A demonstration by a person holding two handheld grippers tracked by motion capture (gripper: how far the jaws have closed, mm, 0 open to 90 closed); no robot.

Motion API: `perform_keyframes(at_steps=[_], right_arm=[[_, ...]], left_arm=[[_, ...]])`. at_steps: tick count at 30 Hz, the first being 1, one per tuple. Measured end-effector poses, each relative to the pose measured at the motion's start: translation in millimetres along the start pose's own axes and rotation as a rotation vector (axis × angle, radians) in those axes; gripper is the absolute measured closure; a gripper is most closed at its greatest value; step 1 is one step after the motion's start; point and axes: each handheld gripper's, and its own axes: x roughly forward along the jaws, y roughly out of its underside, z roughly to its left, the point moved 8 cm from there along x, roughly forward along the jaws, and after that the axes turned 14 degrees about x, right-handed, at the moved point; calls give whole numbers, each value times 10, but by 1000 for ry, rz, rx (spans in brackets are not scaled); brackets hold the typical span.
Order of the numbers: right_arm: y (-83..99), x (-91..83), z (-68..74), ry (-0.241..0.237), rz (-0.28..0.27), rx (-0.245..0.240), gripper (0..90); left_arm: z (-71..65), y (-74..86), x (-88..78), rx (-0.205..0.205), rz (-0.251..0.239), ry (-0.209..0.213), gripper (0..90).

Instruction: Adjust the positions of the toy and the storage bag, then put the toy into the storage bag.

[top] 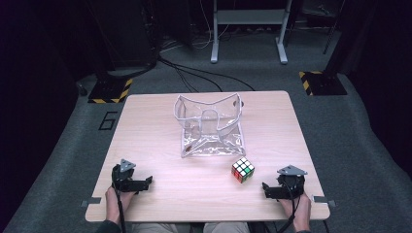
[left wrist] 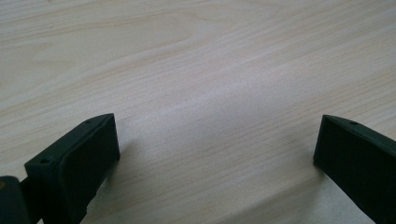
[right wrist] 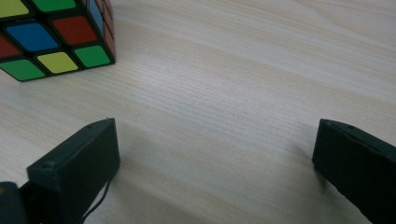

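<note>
Resting on the counter (top: pixel 160 126) near its 7 o'clock corner, the left gripper (top: pixel 145 182) has its jaws spread wide with bare wood between them. The right gripper (top: pixel 266 188), near the 5 o'clock corner, likewise has jaws wide apart, gripping nothing. The puzzle cube (top: pixel 243 169) sits just beside it at 10 o'clock, untouched. A clear pouch (top: pixel 210 127) stands at counter centre.

Grey carpet floor (top: pixel 369 145), dark room, wooden table (top: pixel 145 126).
</note>
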Motion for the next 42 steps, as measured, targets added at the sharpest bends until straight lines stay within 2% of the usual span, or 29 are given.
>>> perform_keyframes(at_steps=[2,42], right_arm=[[2,1,6,5,-14,6,0],[-15,23,15,3,-12,2,1]], left_arm=[[-1,2,-2,1,0,1,2],[22,9,-5,-22,5,-19,4]])
